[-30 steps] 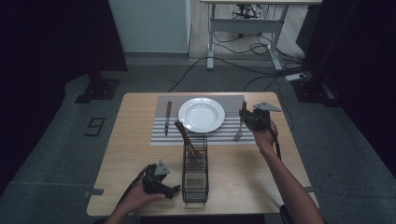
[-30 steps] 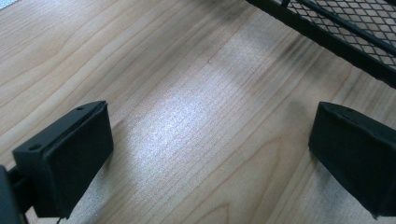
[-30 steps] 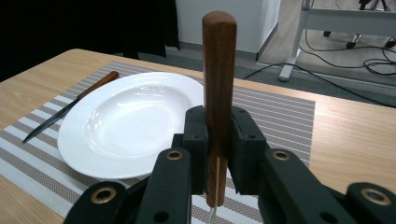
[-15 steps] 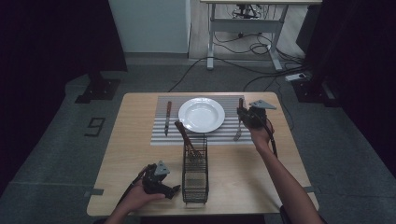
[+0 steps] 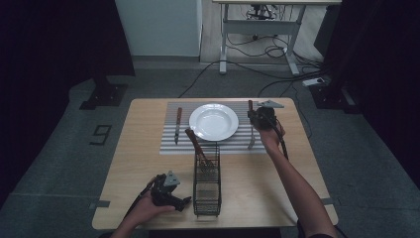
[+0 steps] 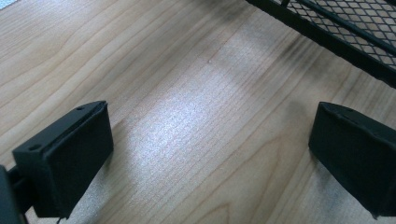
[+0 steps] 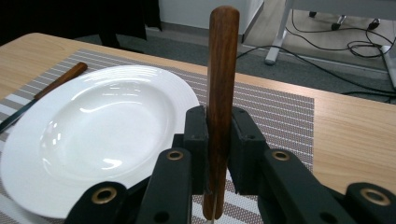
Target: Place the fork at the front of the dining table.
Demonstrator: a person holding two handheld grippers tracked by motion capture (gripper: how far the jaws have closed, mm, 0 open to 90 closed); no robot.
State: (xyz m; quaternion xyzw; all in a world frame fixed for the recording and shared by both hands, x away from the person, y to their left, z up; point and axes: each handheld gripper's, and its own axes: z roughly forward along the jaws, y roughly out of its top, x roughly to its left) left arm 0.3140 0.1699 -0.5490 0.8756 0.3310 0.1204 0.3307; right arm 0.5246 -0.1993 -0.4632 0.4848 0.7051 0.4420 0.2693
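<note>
Dark curtains ring a pale wooden table point(image 5: 148, 148) with a striped placemat point(image 5: 168, 144) under a white plate point(image 5: 214, 121). The right gripper point(image 7: 217, 154) is clamped on a wooden-handled utensil point(image 7: 220, 70), held upright just right of the plate; its metal end hangs toward the mat and looks like a fork (too small to be sure). To place it well, lower it until it lies flat on the mat, parallel to the plate's edge, then release. Its handle is round, reddish-brown and smooth. The left gripper point(image 6: 210, 154), jaws apart, rests beside the wire basket point(image 5: 206, 183).
</note>
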